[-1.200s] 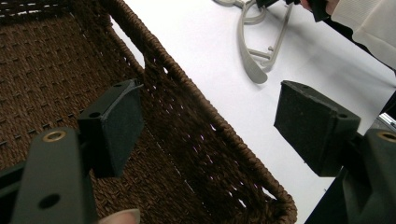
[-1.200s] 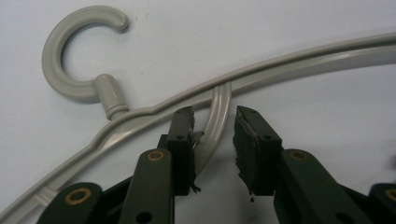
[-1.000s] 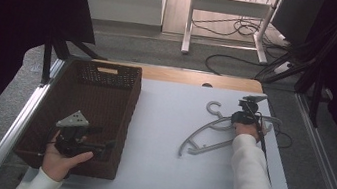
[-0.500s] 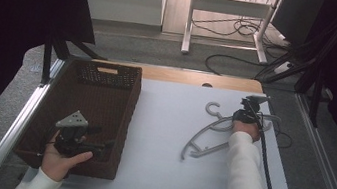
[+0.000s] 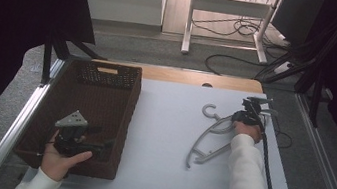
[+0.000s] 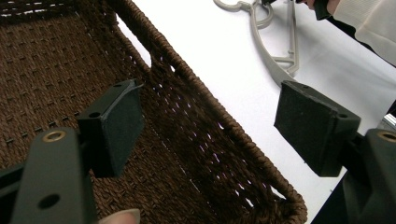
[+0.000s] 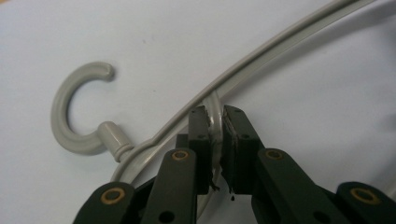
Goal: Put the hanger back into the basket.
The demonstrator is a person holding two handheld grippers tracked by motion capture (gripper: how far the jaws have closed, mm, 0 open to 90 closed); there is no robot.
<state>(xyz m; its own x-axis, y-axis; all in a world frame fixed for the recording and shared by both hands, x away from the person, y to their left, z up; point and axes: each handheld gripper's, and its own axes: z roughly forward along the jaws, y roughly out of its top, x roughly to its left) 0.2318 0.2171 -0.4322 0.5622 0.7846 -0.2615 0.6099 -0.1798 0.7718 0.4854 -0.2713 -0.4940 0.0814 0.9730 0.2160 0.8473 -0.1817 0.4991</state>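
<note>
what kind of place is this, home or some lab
Likely a lab or recording workspace, not a home: a white work table edged by metal rails, loose cables on the floor, dark curtains around it.
</note>
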